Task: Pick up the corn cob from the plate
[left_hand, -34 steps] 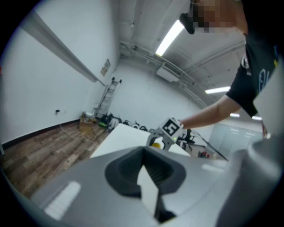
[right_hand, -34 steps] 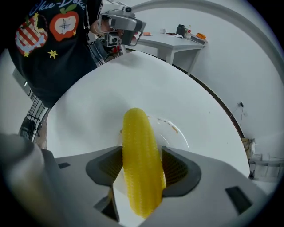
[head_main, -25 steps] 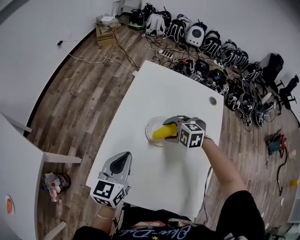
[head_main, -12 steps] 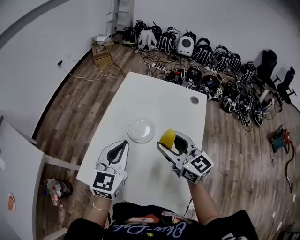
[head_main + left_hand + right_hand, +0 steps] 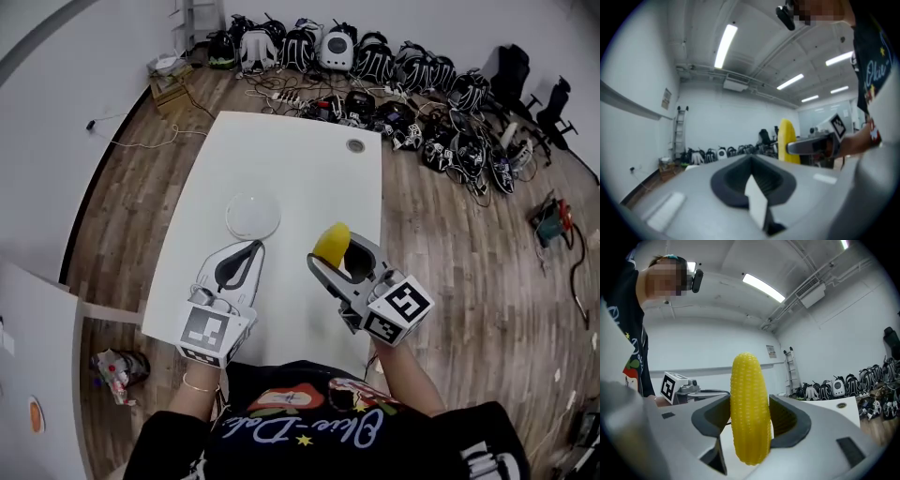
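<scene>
My right gripper (image 5: 339,259) is shut on the yellow corn cob (image 5: 330,244), held above the table's near right part. In the right gripper view the corn cob (image 5: 750,408) stands upright between the two dark pads (image 5: 790,420). The clear empty plate (image 5: 253,215) lies on the white table (image 5: 291,159), to the left of and beyond the cob. My left gripper (image 5: 240,263) hovers just near the plate, its jaws closed together with nothing in them. In the left gripper view the cob (image 5: 787,140) shows at the right, held by the other gripper.
A round cable hole (image 5: 355,145) sits near the table's far right corner. Many backpacks and cables (image 5: 375,66) lie on the wooden floor beyond the table. A second white table corner (image 5: 37,375) is at the left, with a small bag (image 5: 114,367) on the floor beside it.
My right gripper lifted the corn cob off the plate and carried it toward me and to the right. The plate now lies empty. The left gripper stayed near the table's front.
</scene>
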Available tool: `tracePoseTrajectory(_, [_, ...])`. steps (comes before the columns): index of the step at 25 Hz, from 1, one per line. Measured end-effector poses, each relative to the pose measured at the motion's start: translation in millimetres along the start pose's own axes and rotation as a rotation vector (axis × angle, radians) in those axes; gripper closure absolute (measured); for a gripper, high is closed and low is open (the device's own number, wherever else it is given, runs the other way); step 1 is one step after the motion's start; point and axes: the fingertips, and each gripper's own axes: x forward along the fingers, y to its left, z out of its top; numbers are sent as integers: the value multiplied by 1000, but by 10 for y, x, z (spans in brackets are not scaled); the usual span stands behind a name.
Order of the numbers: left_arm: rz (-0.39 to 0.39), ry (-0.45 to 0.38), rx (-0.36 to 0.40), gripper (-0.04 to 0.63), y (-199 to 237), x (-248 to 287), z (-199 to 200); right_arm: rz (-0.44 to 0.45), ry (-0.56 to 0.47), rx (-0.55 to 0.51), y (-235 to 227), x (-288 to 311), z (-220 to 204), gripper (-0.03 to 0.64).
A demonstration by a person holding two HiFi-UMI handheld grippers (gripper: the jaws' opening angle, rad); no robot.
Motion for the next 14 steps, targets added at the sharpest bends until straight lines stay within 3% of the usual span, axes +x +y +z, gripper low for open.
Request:
tracePoseTrajectory(5, [-30,-4,-18,597,-89,110,10,-5,10,-26,-29,-68,33,357])
tracePoseTrajectory(14, [-5,-9,-12,597,15,123,52,5,-16,-68,-67,-34,165,357])
